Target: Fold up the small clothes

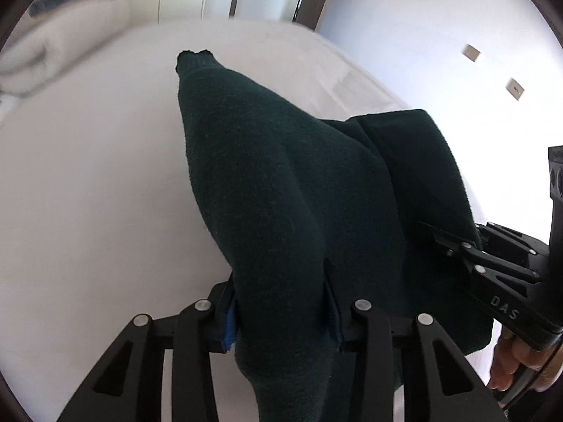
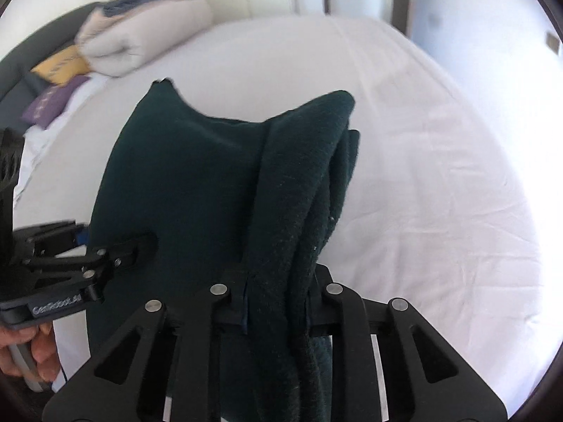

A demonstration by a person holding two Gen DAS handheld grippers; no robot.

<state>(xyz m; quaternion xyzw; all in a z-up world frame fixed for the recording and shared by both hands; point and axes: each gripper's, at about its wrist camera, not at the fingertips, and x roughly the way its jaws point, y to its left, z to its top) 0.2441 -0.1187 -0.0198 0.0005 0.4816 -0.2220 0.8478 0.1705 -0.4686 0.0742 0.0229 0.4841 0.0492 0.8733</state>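
Both the left gripper (image 1: 281,311) and the right gripper (image 2: 278,302) pinch a dark green fuzzy knitted garment (image 1: 281,176) above the smooth white bed sheet (image 2: 440,176).

Lower right of the left wrist view: raised letters "DAS" on the black body of the right gripper (image 1: 436,237). Lower left of the right wrist view: blurred lettering, apparently "GenRobot.AI", on the left gripper (image 2: 135,249).

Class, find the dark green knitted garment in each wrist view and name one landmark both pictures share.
Left wrist view: the dark green garment fills the centre, running up from the left gripper that clamps it.
Right wrist view: the garment sits centre-left, bunched in the right gripper.
Shared landmark: the white bedsheet beneath it.
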